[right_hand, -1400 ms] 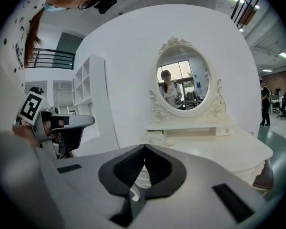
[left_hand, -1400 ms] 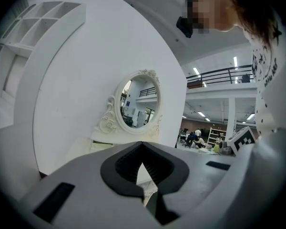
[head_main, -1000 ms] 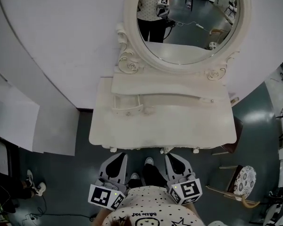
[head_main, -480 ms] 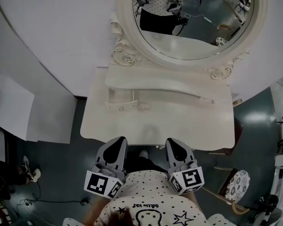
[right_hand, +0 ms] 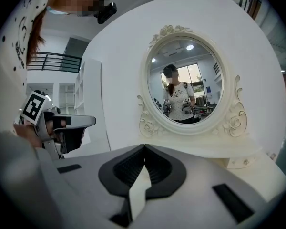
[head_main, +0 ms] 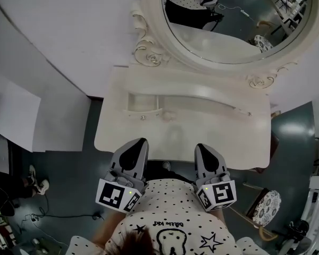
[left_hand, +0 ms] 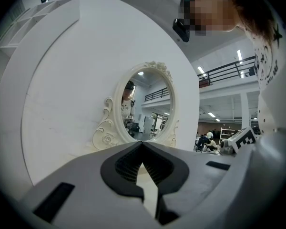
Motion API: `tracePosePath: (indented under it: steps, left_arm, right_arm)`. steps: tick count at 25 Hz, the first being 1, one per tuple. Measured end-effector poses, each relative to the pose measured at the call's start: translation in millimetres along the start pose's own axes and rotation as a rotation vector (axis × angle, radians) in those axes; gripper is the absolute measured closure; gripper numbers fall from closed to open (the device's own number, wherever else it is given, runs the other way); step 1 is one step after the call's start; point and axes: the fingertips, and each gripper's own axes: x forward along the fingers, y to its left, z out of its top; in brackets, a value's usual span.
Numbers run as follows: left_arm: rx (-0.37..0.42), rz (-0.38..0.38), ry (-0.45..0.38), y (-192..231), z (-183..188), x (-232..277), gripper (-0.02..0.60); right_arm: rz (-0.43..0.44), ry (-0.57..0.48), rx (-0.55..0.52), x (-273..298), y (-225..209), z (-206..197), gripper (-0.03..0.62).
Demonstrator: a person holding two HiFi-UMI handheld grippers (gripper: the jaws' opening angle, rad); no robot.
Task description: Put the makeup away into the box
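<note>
A white curved wall (head_main: 58,36) and a dark floor (head_main: 64,185) frame the pale vanity, whose counter (head_main: 223,142) sits under an oval mirror (head_main: 228,36).

You have stepped in over the last second. The counter's front edge was well ahead of both grippers and now meets their tips in the head view. That puts you in working range, but the task itself has not begun.

I can see no makeup in any view. A small drawer unit (head_main: 143,104) stands at the counter's back left and may be the box. A faint pale lump (head_main: 168,116) just beside it is too small to name.

Your left gripper (head_main: 137,142) is closed, with its jaws meeting at the tip and nothing between them. Your right gripper (head_main: 203,149) is the same: jaws together, empty, and touching nothing I can make out.
</note>
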Motion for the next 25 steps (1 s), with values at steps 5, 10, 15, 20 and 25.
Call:
tracePosePath:
  steps: [5, 10, 15, 20, 25]
  left_arm:
    - [0.005, -0.011, 0.002, 28, 15, 18, 0.586]
    - [0.002, -0.037, 0.016, 53, 21, 33, 0.586]
    - [-0.018, -0.062, 0.032, 71, 18, 43, 0.586]
    - [-0.031, -0.115, 0.044, 78, 17, 52, 0.586]
    - [-0.048, -0.147, 0.063, 79, 11, 54, 0.586]
  right_arm:
    - [-0.04, -0.001, 0.017, 23, -4, 15, 0.586]
    - [-0.069, -0.001, 0.027, 43, -2, 23, 0.586]
    - [-0.118, 0.008, 0.035, 60, -5, 24, 0.586]
    - [-0.139, 0.025, 0.05, 74, 0, 22, 0.586]
    - [-0.155, 0.035, 0.049, 80, 2, 21, 0.586]
